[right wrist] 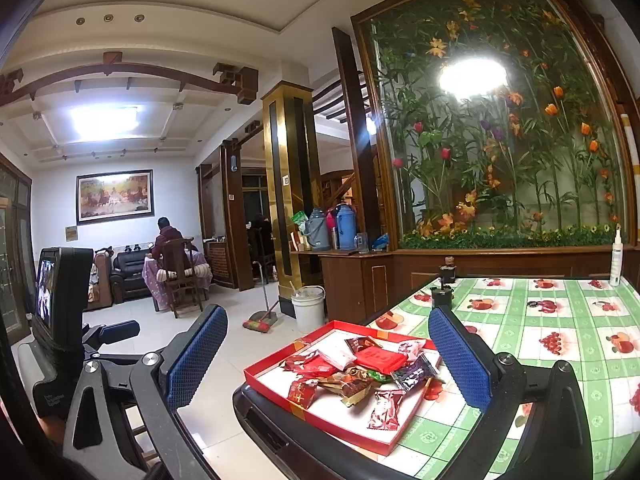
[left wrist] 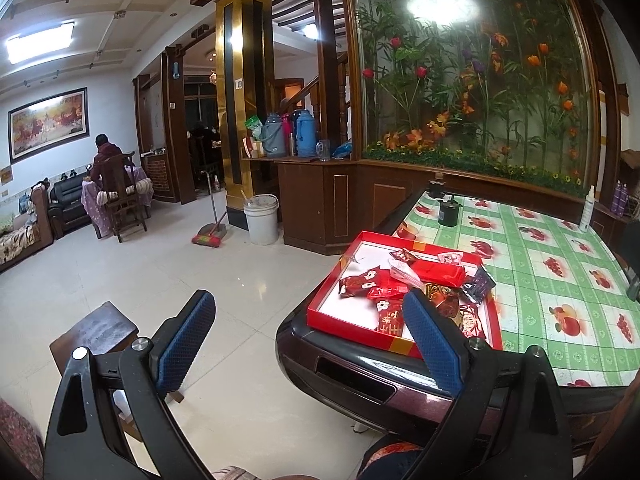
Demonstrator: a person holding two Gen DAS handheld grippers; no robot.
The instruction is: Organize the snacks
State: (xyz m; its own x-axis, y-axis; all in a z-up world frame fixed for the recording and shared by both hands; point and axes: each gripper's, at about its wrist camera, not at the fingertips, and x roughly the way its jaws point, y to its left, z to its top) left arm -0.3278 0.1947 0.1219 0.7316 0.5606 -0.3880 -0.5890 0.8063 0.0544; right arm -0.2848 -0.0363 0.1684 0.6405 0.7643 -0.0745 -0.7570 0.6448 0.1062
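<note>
showing only on the right wrist: left gripper's camera (right wrist: 60,300); both grippers gape empty

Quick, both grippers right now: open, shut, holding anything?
Left gripper: open, holding nothing.
Right gripper: open, holding nothing.

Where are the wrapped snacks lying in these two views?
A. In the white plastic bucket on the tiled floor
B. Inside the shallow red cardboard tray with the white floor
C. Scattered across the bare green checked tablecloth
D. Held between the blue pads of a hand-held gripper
B: the wrapped snacks lie piled inside the shallow red cardboard tray at the table corner, while both hand-held grippers, left and right, are open and empty.
</note>
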